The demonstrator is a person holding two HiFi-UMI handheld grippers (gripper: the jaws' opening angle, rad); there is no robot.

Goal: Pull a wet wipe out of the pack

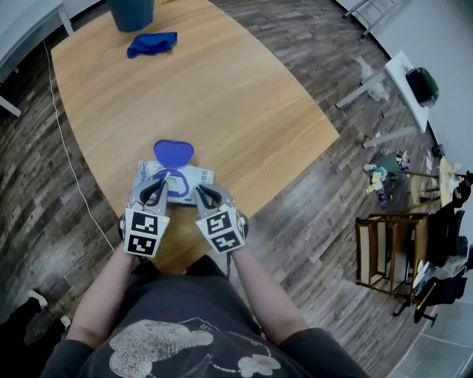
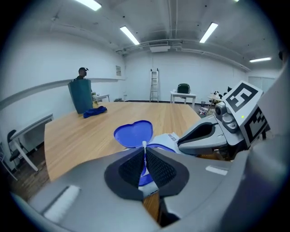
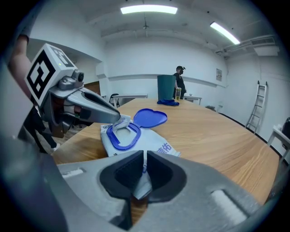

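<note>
Two tools clamped: left tool point(image 2: 145, 147) on the wet wipe point(image 2: 144, 144) (lid point(image 1: 174, 153) open), right tool point(image 3: 145, 156) on the pack point(image 3: 154, 144).

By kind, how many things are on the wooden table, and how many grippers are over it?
Wet wipe pack: 1
Blue cloth: 1
Dark teal container: 1
Small yellowish thing beside the container, too small to identify: 1
Grippers: 2, the left gripper and the right gripper
Total: 6
</note>
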